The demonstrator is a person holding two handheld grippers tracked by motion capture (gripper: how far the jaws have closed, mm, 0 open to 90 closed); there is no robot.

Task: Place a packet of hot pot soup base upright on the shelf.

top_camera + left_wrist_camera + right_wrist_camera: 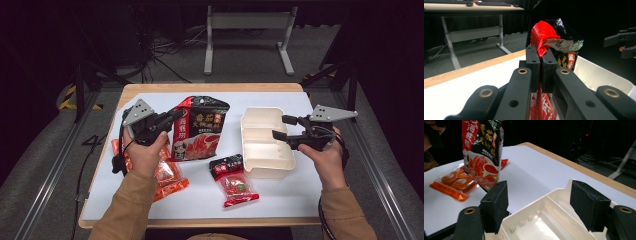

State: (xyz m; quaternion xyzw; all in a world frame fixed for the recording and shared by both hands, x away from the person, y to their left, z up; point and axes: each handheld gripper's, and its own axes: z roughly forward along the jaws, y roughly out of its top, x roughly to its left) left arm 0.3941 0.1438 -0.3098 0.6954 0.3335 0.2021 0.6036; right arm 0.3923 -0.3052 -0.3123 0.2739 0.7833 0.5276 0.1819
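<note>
In the high view, the left gripper has its jaws clamped on the left edge of a large black-and-red printed foil pouch, which stands lifted over the white table mat, just left of a cream plastic two-compartment tray. The left gripper view confirms the grip: the two black jaws are pressed together on the pouch's red edge seam, with the tray wall behind. The right gripper hovers over the tray's right side, jaws wide apart and holding nothing; the right gripper view looks down between them into the tray's divided interior. That view also shows the pouch hanging clear of the mat, with an orange clear-wrapped packet lying beyond it. The high view adds a small red-and-black sachet lying in front of the tray, apart from both grippers.
</note>
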